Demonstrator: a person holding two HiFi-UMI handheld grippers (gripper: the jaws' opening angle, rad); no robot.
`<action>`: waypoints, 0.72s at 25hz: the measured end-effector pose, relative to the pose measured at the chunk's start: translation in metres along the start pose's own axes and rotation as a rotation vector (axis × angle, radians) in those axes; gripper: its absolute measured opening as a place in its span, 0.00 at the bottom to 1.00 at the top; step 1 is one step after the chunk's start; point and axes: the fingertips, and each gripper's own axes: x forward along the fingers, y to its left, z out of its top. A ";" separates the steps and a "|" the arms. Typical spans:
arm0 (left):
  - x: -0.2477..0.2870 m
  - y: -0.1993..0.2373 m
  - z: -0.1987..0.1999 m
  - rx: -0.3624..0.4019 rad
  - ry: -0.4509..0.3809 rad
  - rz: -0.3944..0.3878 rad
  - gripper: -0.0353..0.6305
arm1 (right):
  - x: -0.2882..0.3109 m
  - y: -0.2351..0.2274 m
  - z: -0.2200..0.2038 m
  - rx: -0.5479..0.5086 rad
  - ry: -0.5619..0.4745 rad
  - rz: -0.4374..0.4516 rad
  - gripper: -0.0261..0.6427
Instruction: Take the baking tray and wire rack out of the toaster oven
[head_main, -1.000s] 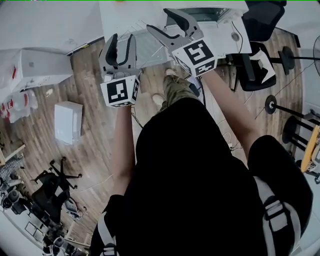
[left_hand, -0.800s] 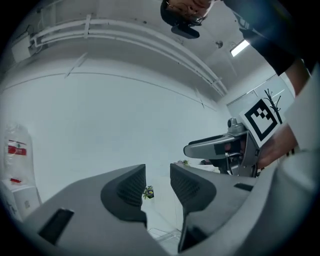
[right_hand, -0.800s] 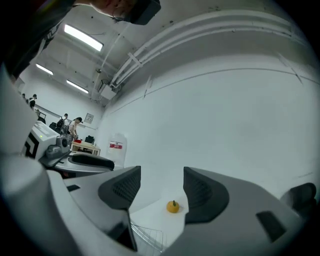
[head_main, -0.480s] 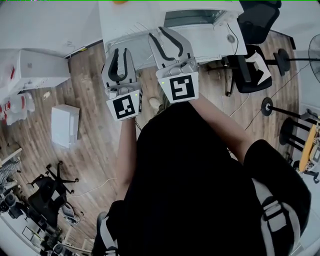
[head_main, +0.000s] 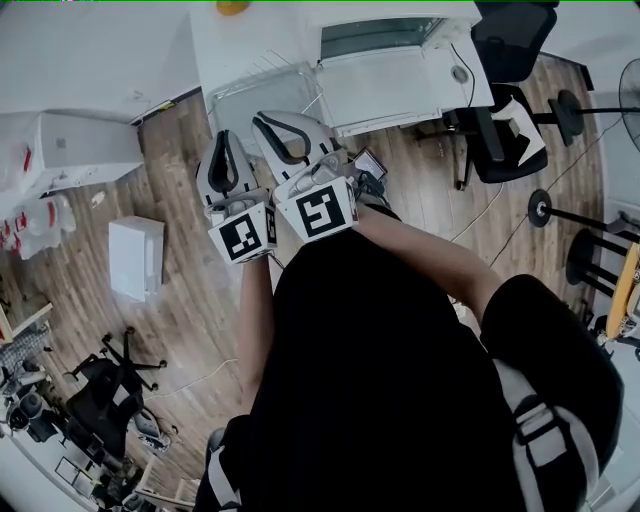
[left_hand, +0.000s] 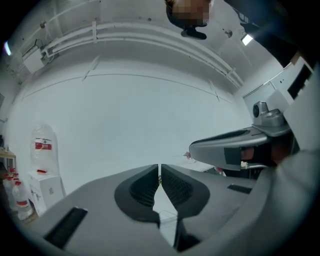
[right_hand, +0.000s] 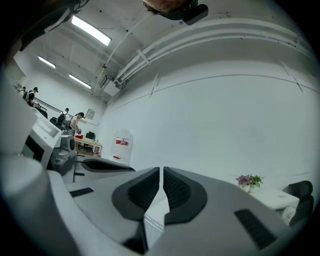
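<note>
The white toaster oven (head_main: 395, 35) stands on the white table (head_main: 205, 40) with its door (head_main: 400, 85) folded down. A grey baking tray (head_main: 265, 95) lies on the table left of the door, and thin rack wires show at its far edge. Both grippers hang over the wood floor, short of the table edge and close to my body. My left gripper (head_main: 228, 137) (left_hand: 159, 167) and my right gripper (head_main: 262, 120) (right_hand: 161, 171) sit side by side. Both sets of jaws are closing, tips nearly together, with nothing between them.
A black office chair (head_main: 510, 130) stands right of the table. A white box (head_main: 135, 255) and a white cabinet (head_main: 70, 140) sit on the floor at the left. A water bottle (left_hand: 42, 150) and a small plant (right_hand: 249, 180) stand by the far wall.
Both grippers have drawn back from the table towards my body. Their jaws have gone from wide apart to nearly together.
</note>
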 end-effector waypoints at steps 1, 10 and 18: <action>-0.002 0.003 -0.004 -0.004 0.011 0.008 0.11 | 0.001 0.003 -0.001 -0.001 -0.001 0.011 0.10; -0.010 0.012 -0.031 -0.019 0.072 0.034 0.11 | 0.000 0.023 -0.016 -0.022 0.047 0.110 0.09; -0.014 0.003 -0.075 -0.105 0.149 0.023 0.11 | -0.016 0.036 -0.021 -0.123 0.112 0.177 0.09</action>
